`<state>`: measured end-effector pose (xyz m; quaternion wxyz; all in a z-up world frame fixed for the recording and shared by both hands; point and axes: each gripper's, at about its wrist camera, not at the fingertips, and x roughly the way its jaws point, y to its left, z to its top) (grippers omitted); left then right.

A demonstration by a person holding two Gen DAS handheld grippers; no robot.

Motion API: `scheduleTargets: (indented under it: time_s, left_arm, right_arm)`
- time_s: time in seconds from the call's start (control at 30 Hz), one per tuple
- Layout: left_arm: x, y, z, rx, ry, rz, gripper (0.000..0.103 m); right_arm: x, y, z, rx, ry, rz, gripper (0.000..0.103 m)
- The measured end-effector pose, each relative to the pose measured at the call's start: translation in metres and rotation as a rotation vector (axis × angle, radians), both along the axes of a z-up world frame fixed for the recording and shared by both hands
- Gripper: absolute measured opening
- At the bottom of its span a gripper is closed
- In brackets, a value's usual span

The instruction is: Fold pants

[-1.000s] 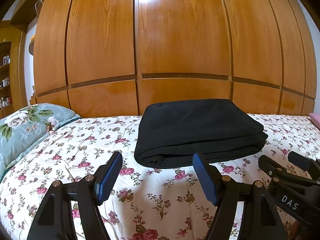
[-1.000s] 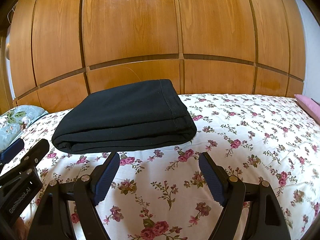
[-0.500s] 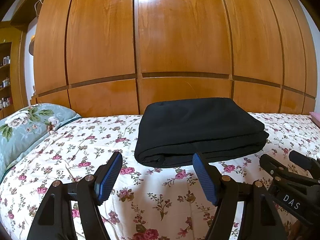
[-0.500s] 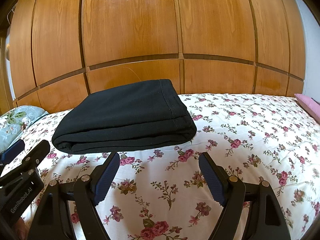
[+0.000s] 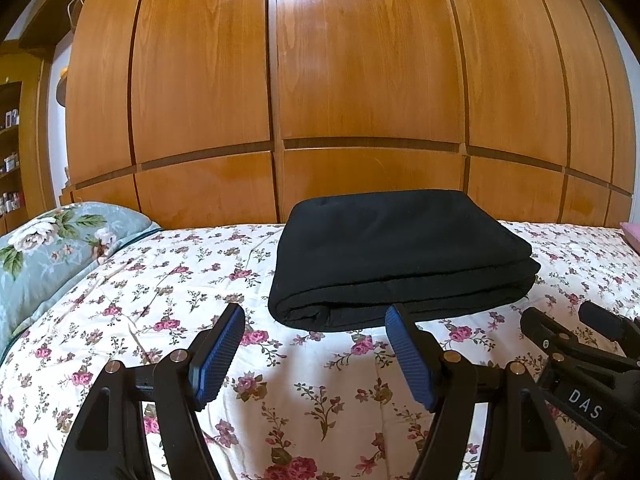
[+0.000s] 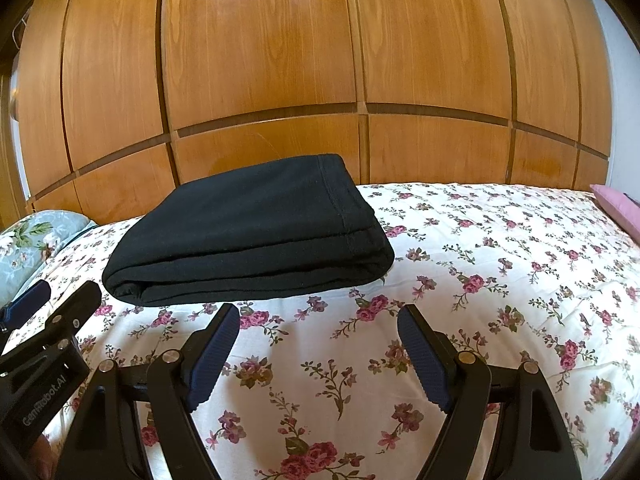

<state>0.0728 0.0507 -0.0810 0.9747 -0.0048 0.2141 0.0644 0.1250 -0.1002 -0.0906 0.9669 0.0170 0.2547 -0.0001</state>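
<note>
Two pieces of lettering can be read. In the left wrist view, the white capitals "DAS" stand on the black body of the right tool (image 5: 592, 320), which enters at the lower right edge; the letters sit on its side face, tilted down to the right. In the right wrist view, pale grey lettering reading "GenRobot.AI" runs slantwise along the black body of the left tool (image 6: 44, 292) at the lower left edge. The bottles on the shelf (image 5: 10, 160) at far left are too small to read.
</note>
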Motion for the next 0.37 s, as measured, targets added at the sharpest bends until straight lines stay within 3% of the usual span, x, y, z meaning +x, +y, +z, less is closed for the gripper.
scheduleTargets:
  time_s: [0.37]
  left_arm:
    - [0.0050, 0.0003, -0.0019, -0.005, 0.036, -0.005, 0.074]
  right_arm:
    - [0.0016, -0.0012, -0.0009, 0.005, 0.008, 0.002, 0.081]
